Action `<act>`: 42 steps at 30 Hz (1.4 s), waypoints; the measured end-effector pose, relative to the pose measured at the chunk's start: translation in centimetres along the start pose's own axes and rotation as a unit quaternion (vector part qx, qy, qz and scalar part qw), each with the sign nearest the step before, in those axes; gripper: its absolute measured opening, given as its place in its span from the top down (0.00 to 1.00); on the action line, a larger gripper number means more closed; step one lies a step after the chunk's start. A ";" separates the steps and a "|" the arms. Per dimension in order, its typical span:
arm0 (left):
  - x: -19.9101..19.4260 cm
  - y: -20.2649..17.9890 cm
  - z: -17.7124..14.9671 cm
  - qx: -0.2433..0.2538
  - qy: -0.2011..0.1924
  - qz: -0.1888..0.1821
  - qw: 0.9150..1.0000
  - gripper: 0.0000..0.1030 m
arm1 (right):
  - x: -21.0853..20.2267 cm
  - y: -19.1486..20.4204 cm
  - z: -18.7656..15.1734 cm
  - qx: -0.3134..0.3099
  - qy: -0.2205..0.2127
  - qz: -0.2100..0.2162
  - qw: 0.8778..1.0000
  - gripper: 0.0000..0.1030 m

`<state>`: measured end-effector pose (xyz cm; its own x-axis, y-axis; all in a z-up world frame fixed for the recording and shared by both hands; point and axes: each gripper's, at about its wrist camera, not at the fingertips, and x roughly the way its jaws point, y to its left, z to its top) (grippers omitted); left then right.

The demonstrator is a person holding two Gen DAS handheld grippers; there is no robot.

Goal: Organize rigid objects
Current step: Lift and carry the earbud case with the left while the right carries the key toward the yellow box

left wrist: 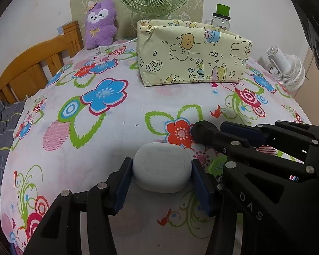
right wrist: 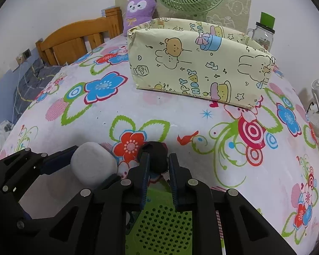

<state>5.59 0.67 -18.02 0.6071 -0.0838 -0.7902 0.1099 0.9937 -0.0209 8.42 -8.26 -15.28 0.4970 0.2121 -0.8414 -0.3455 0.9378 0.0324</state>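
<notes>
left gripper: jaws partly apart, pads pressed on both ends of a white oval case that rests on the flowered bedsheet, well in front of the yellow cartoon-print box. right gripper: jaws drawn narrow, clamped on a black cylindrical object just right of the case, also in front of the box; its rear half is hidden between the pads and its kind is hard to make out. a green perforated thing shows below the right jaws, mostly covered.
</notes>
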 end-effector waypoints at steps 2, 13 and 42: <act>-0.2 0.0 -0.1 -0.001 0.001 -0.001 1.000 0.45 | -0.1 0.2 -0.1 -0.004 0.001 0.002 1.000 0.79; -0.8 0.5 -1.0 0.008 0.001 -0.007 1.000 0.45 | 0.8 1.0 -0.1 -0.017 0.010 -0.003 1.000 0.64; -3.1 -3.1 2.5 0.036 -0.029 -0.025 0.999 0.45 | -4.5 -1.8 1.3 0.003 -0.047 -0.041 0.998 0.67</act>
<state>5.39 -2.32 -13.97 0.6442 -0.1385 -0.7522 0.1963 0.9805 -0.0123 7.83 -10.51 -10.87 0.5963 0.1596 -0.7867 -0.2954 0.9549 -0.0302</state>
